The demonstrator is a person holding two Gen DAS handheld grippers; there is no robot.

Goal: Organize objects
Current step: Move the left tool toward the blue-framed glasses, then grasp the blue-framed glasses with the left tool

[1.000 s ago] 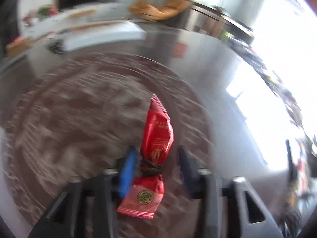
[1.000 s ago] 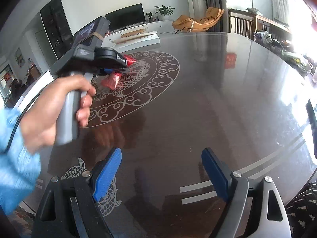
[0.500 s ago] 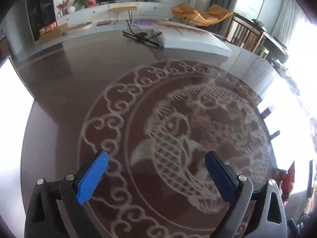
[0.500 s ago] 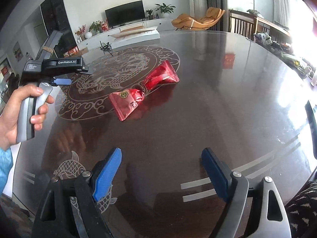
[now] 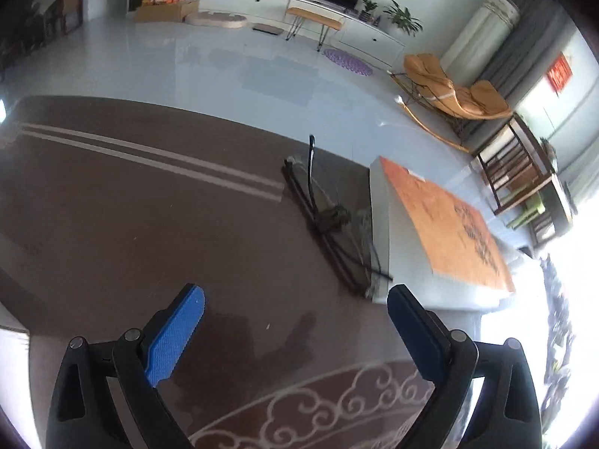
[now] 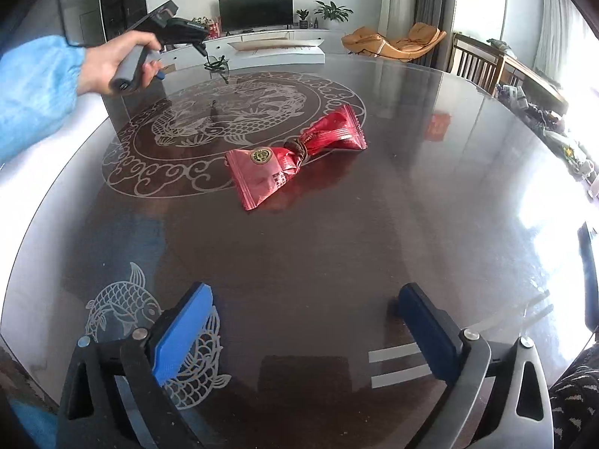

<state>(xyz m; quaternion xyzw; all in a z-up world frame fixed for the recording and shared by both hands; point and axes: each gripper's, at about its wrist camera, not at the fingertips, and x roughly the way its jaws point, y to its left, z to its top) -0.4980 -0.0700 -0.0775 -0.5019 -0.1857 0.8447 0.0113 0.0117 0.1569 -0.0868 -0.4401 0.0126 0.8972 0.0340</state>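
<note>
Ahead of our right gripper [image 6: 305, 333], jaws opening and empty, the packet [image 6: 295, 155] lies slantwise, nearer than the left gripper [image 5: 295, 333], also wide apart.

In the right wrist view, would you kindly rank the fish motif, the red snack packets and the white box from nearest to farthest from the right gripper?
From the right gripper, whose jaws are opening with nothing between them:
1. Fish motif, beside its left finger.
2. Red snack packets, mid-table.
3. White box, at the far edge.
</note>
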